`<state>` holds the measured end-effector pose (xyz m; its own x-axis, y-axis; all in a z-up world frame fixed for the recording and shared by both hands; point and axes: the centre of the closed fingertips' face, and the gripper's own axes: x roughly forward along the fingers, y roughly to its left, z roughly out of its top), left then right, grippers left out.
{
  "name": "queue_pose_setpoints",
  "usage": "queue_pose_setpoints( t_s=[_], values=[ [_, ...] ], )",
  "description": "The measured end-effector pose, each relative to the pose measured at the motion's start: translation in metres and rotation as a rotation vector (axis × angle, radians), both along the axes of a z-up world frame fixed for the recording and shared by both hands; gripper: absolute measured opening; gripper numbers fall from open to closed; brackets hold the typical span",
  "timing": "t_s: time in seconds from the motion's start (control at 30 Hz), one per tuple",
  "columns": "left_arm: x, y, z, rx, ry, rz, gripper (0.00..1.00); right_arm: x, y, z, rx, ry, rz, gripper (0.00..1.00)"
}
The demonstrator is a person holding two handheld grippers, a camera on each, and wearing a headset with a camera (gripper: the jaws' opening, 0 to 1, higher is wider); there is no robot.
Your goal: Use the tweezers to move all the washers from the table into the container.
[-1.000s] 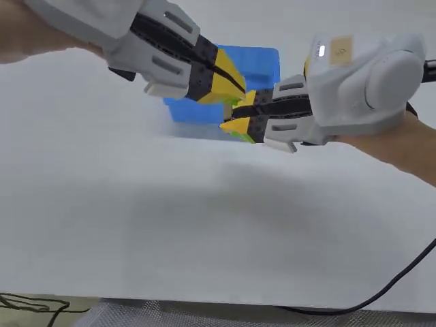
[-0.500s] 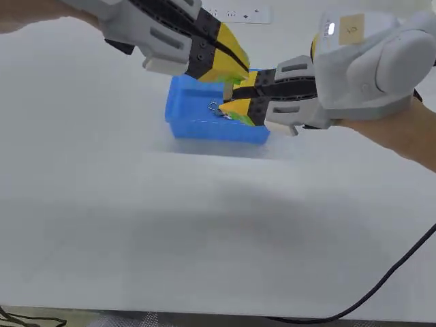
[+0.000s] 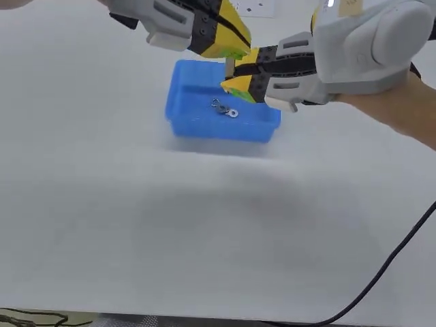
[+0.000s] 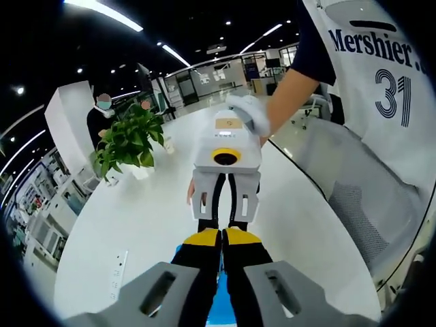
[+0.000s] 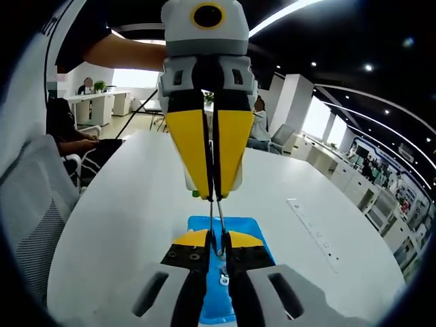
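Head view: we see the left gripper and the right gripper tip to tip above the blue container on the white table. The washers lie inside it. In the right gripper view, the left gripper's jaws clamp the tweezers, and the right gripper's own jaws pinch their lower end.

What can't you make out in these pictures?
Washers in the container: head view, too small and blurred to count.
Tweezers: a thin line in the right gripper view; in the head view the left gripper and right gripper mostly cover them.
Table: cut off by the head view's edges, so stray washers cannot be ruled out.
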<state>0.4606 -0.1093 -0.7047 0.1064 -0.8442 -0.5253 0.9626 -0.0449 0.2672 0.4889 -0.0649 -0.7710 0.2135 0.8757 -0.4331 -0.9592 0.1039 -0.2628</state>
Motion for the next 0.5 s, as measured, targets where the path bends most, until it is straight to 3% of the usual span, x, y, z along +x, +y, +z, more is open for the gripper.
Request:
queue_pose_setpoints(
  t_s=[0.17,0.3,0.5],
  values=[
    [0.016,0.002,-0.017,0.004,0.02,0.019,0.05,0.011,0.001,-0.016,-0.009,0.033,-0.006,0.1],
    [0.026,0.004,-0.034,0.01,0.054,0.038,0.05,0.021,0.003,-0.034,-0.026,0.061,-0.008,0.1],
    [0.034,0.003,-0.05,0.008,0.091,0.051,0.05,0.025,0.004,-0.052,-0.042,0.111,-0.017,0.1]
  ],
)
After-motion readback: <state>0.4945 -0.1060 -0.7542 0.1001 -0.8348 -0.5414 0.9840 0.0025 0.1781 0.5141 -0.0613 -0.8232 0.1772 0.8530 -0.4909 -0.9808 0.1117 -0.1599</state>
